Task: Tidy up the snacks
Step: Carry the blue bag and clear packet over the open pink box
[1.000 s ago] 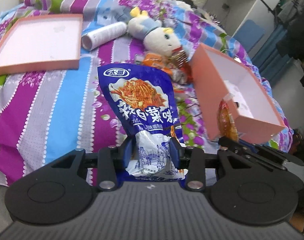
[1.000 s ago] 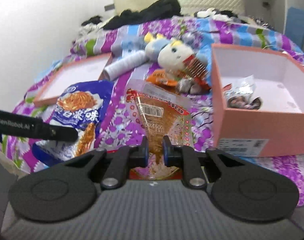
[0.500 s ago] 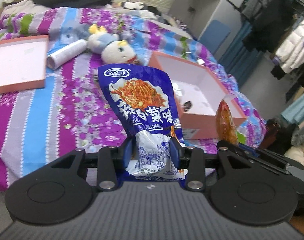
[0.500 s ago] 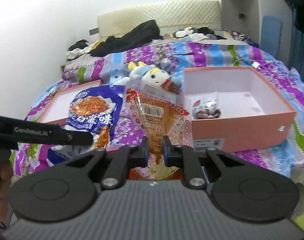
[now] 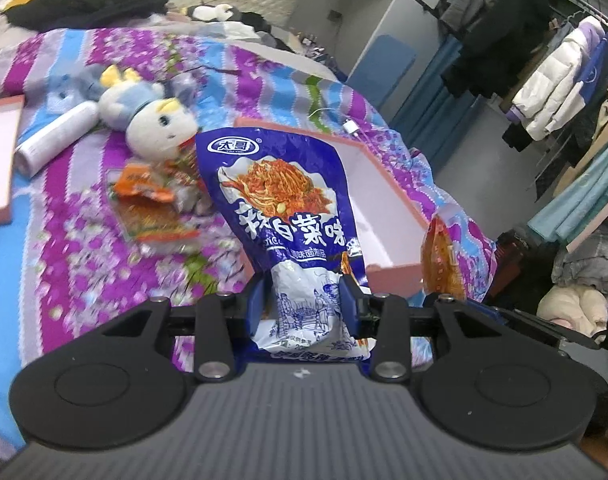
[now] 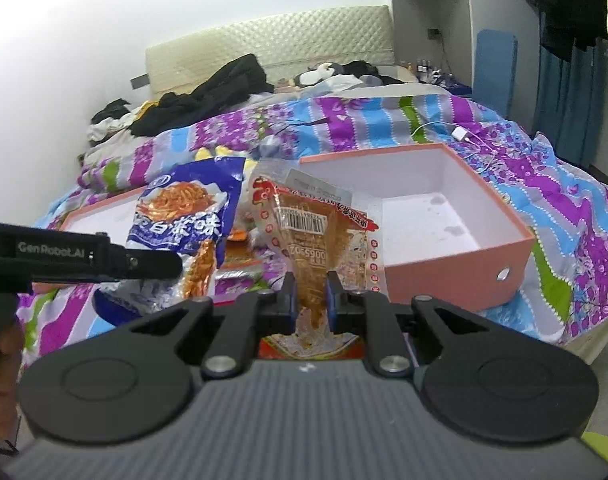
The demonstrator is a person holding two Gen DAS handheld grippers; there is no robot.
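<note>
**Both claws loaded, box sitting open on the bed**

Left claw [image 5: 304, 296] is clamped on the white bottom end of a blue snack bag [image 5: 280, 200], which stands upright straight out at 12 o'clock and blocks a good chunk of the view. Right claw [image 6: 309, 298] is pinched narrow on an orange snack packet [image 6: 315, 240], barcode side facing the camera, also sticking up at 12.

The pink box [image 6: 455, 256] sits open on the bed [image 6: 563, 208] at about 2 o'clock from the right claw, near the bed's right edge. Its floor looks bare in the part that shows. From the left wrist the box is behind the blue bag, running off toward 2 o'clock.

A loose pile of snacks [image 5: 152, 204] lies on the bedspread at 10 o'clock from the left claw, just beside a plush toy [image 5: 160, 128] and a white roll [image 5: 56, 136]. The box lid [image 5: 0, 152] is at the far left edge.
</note>
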